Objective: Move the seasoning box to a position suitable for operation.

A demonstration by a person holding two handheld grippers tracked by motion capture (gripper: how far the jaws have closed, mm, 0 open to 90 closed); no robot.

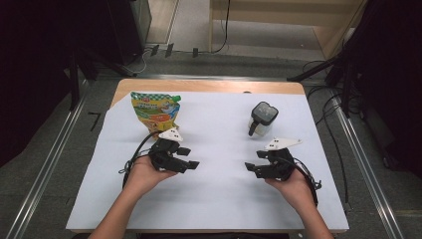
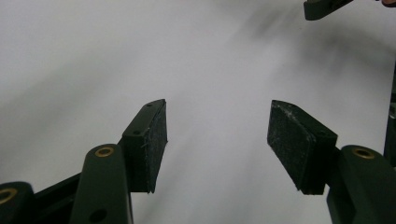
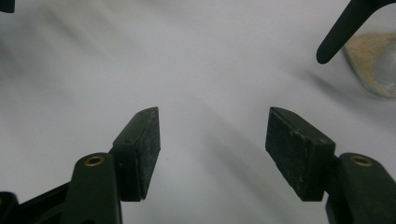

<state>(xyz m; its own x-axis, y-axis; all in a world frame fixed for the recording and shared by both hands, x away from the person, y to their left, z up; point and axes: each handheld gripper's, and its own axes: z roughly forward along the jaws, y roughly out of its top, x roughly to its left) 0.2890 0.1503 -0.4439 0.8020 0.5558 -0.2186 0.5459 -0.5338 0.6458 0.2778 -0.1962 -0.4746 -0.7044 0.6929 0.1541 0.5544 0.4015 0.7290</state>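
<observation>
left gripper [image 2: 217, 140] jaws apart, empty, over white sheet [image 2: 93, 60].

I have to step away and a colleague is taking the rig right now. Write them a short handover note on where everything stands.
Left tool: open, nothing between the jaws, held low over the white sheet, pointing toward the middle.
Right tool: open, nothing held, facing the left one across a gap.
Snack bag: lying at the far left of the sheet, just beyond the left tool, untouched.
Glass jar with black lid: upright at the far right, beyond the right tool; something sandy shows at its bottom in the right gripper view.
Done: nothing picked up yet.
Left: likely grasping bag and jar.
</observation>
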